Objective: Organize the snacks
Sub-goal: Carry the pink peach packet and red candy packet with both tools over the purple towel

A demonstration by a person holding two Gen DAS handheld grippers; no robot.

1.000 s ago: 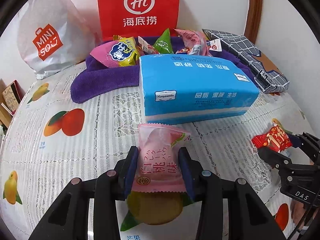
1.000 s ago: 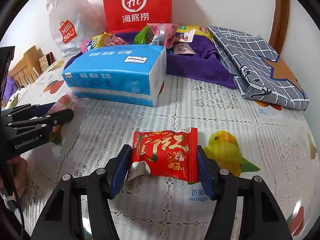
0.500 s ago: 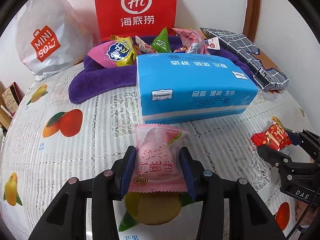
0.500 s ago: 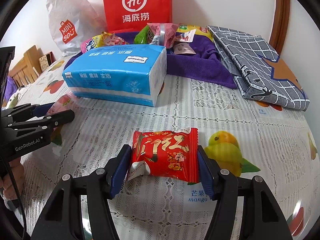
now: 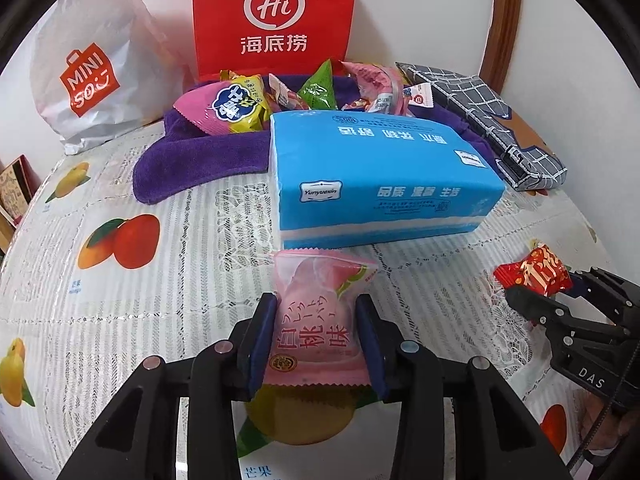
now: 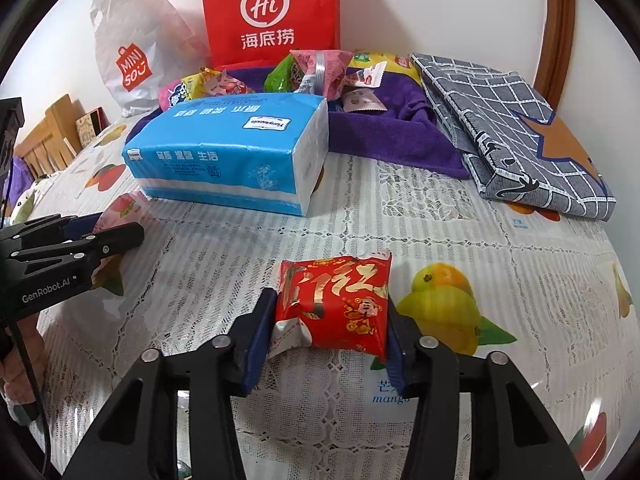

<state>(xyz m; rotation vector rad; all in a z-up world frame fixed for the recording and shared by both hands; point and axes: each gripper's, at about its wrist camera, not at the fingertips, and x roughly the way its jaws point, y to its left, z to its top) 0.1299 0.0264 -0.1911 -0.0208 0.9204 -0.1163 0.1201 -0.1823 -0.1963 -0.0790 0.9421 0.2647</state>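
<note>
My left gripper (image 5: 316,320) is shut on a pink peach-flavour snack packet (image 5: 316,316), held just above the tablecloth in front of a blue tissue pack (image 5: 376,176). My right gripper (image 6: 330,316) is shut on a red snack packet (image 6: 336,300), low over the cloth; it also shows in the left wrist view (image 5: 532,274). The left gripper shows at the left of the right wrist view (image 6: 116,236). Several snack packets (image 5: 240,104) lie on a purple towel (image 5: 200,156) behind the tissue pack.
A red Hi paper bag (image 5: 274,16) and a white Miniso bag (image 5: 90,80) stand against the wall. A folded grey checked cloth (image 6: 508,128) lies at the right. A wooden rack (image 6: 48,136) is at the far left. The table has a lace fruit-print cover (image 6: 400,208).
The left gripper has lifted slightly with the pink packet and edged toward the tissue pack. The right gripper with the red packet has barely moved.
</note>
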